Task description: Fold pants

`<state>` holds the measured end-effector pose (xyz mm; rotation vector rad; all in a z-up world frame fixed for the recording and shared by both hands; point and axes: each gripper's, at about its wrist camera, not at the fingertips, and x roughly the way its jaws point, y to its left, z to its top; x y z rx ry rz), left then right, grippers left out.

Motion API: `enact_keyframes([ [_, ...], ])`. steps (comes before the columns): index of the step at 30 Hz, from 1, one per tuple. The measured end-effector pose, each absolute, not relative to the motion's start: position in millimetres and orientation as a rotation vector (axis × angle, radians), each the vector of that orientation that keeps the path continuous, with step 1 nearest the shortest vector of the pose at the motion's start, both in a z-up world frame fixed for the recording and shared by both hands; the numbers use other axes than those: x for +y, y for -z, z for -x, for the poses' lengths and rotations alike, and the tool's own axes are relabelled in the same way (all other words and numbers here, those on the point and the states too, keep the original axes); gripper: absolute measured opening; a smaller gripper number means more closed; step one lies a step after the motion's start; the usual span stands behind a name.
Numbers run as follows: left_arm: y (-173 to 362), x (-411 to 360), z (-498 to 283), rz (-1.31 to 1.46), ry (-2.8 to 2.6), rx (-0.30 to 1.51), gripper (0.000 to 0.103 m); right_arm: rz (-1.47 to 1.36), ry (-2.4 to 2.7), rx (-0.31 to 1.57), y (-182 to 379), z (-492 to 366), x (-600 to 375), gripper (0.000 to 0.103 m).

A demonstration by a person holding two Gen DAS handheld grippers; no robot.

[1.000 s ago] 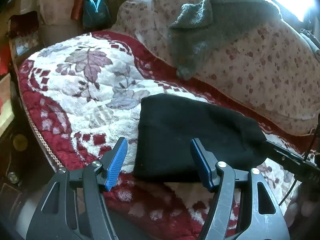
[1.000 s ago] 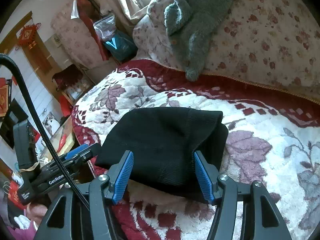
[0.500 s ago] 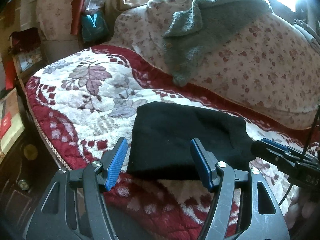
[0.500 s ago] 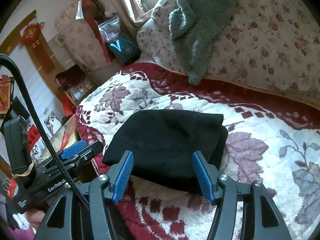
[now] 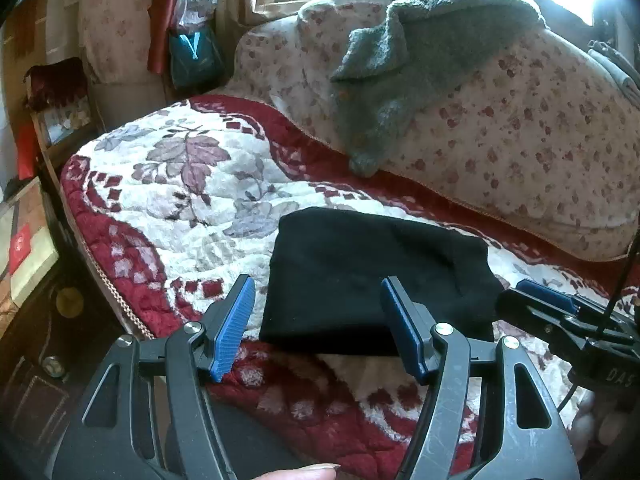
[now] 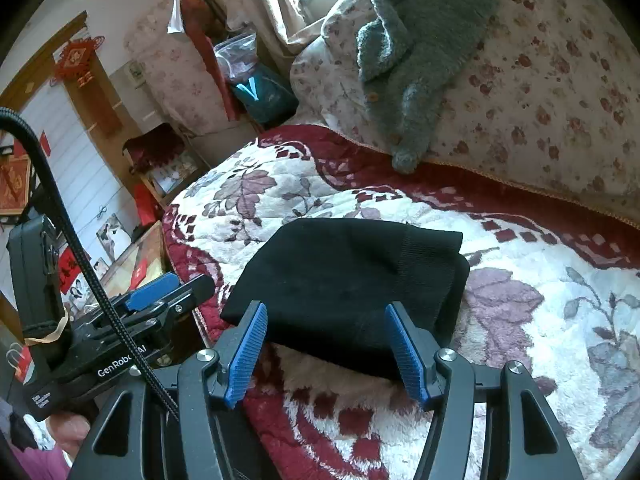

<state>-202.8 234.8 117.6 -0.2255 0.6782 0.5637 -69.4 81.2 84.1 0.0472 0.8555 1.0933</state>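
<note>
The black pants (image 5: 372, 276) lie folded into a compact rectangle on the red-and-white floral quilt (image 5: 192, 200); the right wrist view shows them too (image 6: 348, 280). My left gripper (image 5: 320, 320) hangs open above the quilt's near edge, in front of the bundle, with nothing between its blue pads. Just short of the bundle's near edge, my right gripper (image 6: 324, 340) is open as well and holds nothing. Each gripper shows in the other's view: the right one (image 5: 560, 320) at the right edge, the left one (image 6: 160, 300) at the left.
A grey fleece garment (image 5: 400, 72) drapes over the floral sofa back (image 5: 540, 140). Beyond the quilt's left edge stand a small shelf (image 5: 56, 108), a teal bag (image 5: 192, 56) and boxes on the floor (image 5: 24, 248). A window behind the sofa glares.
Both grippers have drawn back and up from the folded pants, so the bundle sits farther from the pads. The pants have not moved and the jaws stand as wide as before.
</note>
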Motion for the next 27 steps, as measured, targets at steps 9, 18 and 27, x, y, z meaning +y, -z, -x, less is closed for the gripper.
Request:
enact_keyframes([
  [9, -121.1, 228.7, 202.5, 0.214, -0.561, 0.671, 0.065, -0.05, -1.095, 0.854, -85.3, 70.1, 80.2, 0.059],
  [18, -122.7, 227.0, 202.4, 0.21, -0.562, 0.672, 0.065, -0.052, -1.096, 0.857, -85.5, 70.4, 79.7, 0.059],
  [27, -122.7, 225.6, 205.3, 0.212, -0.571, 0.673, 0.065, -0.047, -1.107, 0.872, -85.6, 75.6, 81.3, 0.059],
])
